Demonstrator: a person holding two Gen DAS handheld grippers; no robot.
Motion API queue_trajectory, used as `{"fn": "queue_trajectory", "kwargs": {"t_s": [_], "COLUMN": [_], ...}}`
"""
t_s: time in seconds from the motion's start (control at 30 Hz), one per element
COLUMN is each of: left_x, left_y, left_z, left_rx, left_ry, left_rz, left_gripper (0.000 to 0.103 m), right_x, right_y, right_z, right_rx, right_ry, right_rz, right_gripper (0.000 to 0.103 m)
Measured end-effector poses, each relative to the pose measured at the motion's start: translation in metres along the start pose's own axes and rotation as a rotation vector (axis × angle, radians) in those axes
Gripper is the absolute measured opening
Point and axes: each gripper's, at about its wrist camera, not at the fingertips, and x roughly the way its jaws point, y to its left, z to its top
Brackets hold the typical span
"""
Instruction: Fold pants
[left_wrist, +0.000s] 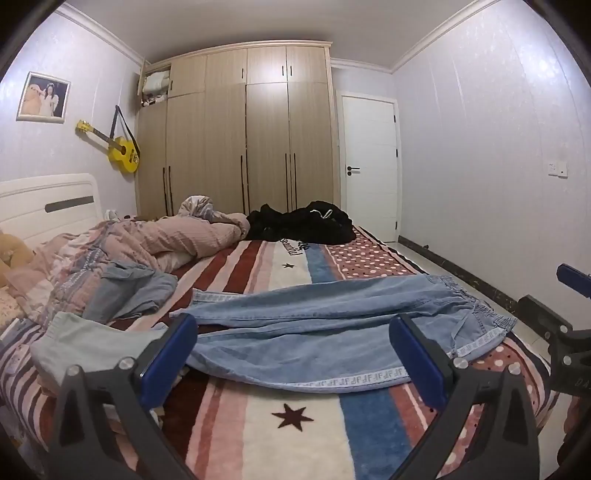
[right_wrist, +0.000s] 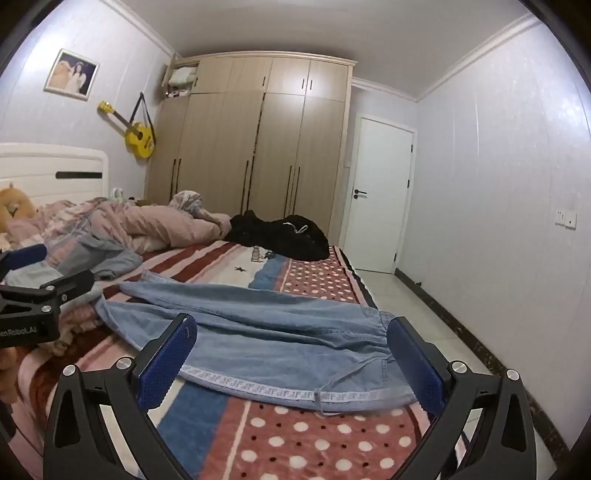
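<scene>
Pants (left_wrist: 332, 325) spread flat across the blanket (left_wrist: 258, 424), both grippers, left (left_wrist: 295, 362) and right (right_wrist: 295, 358), gaping empty at their near edge; a one-layer pinch would likely drag them crooked

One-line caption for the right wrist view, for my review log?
Open right gripper hovers over light blue pants spread flat on the patterned blanket, waistband toward the right.

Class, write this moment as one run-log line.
left gripper: open, empty | right gripper: open, empty | blue pants: flat on blanket, unfolded
</scene>
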Motion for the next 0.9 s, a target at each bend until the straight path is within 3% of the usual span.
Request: {"fn": "queue_trajectory", "kwargs": {"t_s": [0.13,0.27,0.9], "left_x": [0.013,0.008,0.009], "left_y": [-0.002,0.000,-0.001], "left_z": [0.007,0.007,0.009], "left_rx": [0.016,0.001,-0.008], "left_ry": [0.033,-0.005,-0.009], "left_rz": [0.013,0.009,-0.027], "left_gripper": [0.102,0.102,0.102], "right_x": [0.005,0.000,-0.010], "right_y": [-0.004,-0.008,-0.014], "right_z": [0.001,0.001,0.002], "right_rx": [0.022,0.032,0.041], "right_ry": [0.020,0.006,-0.003], "right_rz": [0.005,-0.013,-0.053], "right_gripper": [0.102,0.103,0.102]}}
